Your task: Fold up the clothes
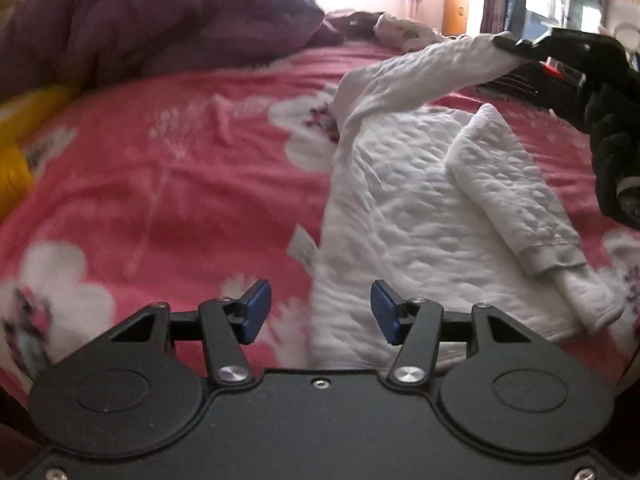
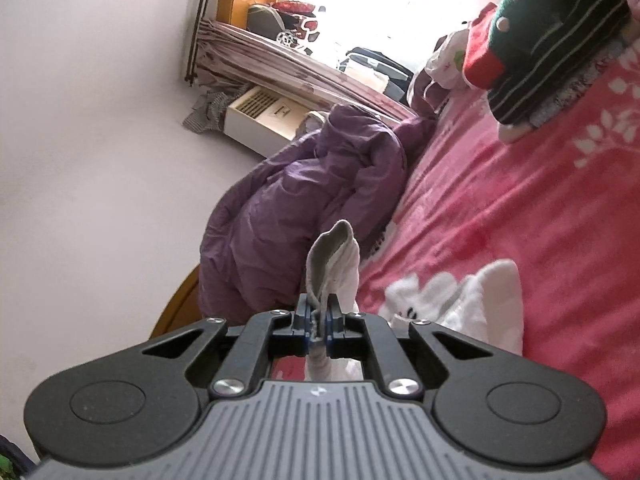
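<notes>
Bed (image 1: 168,168) w/ pink floral cover fills most of the left wrist view. A purple quilt (image 1: 152,20) is heaped at the far left, w/ a yellow item (image 1: 16,160) at the left edge. In the right wrist view a red-and-green striped knit garment (image 2: 548,36) lies on the cover at the far right.

White quilted top (image 1: 404,220) lies flat on the bed, right of centre. Its long axis runs near-to-far, w/ the hem toward the near side. One sleeve is folded across the body, cuff pointing near-right. The other sleeve (image 1: 420,72) is pulled up off the cover, stretching from the shoulder toward the far right. Fabric is puffy, stitched in a bubbly texture, w/ grey ribbed cuffs. A small white label sticks out at its left edge.

Right gripper (image 2: 318,322) is raised at the far right of the top, held by a hand in a black glove (image 1: 612,148). Its fingers are clamped on the lifted sleeve's cuff, which pokes up past the tips.

Left gripper (image 1: 321,310) hovers low at the near side, over the top's hem edge. Its blue-padded fingers are wide apart, nothing betw. them.
</notes>
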Demonstrator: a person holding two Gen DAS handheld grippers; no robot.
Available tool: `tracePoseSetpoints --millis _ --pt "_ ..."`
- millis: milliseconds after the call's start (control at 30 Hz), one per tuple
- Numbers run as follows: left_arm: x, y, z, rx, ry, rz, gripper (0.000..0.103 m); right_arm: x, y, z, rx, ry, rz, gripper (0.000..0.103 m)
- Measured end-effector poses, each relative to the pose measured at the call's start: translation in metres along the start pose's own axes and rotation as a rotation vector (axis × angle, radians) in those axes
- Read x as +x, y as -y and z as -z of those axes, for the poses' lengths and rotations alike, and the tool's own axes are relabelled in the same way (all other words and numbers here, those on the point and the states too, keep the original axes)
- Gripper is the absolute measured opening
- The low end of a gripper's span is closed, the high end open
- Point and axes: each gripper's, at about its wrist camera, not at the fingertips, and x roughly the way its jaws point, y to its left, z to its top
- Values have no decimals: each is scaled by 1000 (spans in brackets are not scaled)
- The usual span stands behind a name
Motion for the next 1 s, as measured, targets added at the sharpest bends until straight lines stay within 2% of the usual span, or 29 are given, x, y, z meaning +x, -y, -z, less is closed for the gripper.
tracePoseSetpoints --millis 100,133,200,333,700,800,867,900,933,1000 --pt "1 6 3 -38 -18 2 17 -7 1 -7 15 30 -17 9" --pt "-2 10 2 -34 -12 1 14 -10 2 -9 20 38 -18 9" --pt "-13 31 1 50 37 -15 7 -17 5 -14 30 56 -21 9" --pt "-24 83 0 257 92 -34 7 -28 12 -21 59 94 -22 9" --pt "16 118 11 289 42 -8 7 -45 7 -34 -2 127 -36 8" --pt "12 114 9 263 34 35 7 -43 3 -33 -51 115 -13 8" --pt "10 112 8 245 29 63 14 -40 0 -30 -92 102 26 8" --pt "9 111 8 237 26 77 24 -39 2 -29 -100 98 56 8" --pt "7 109 7 228 24 92 38 -39 5 -28 -93 96 81 8" --pt "-3 105 7 211 32 139 51 -39 14 -26 -67 95 116 8"
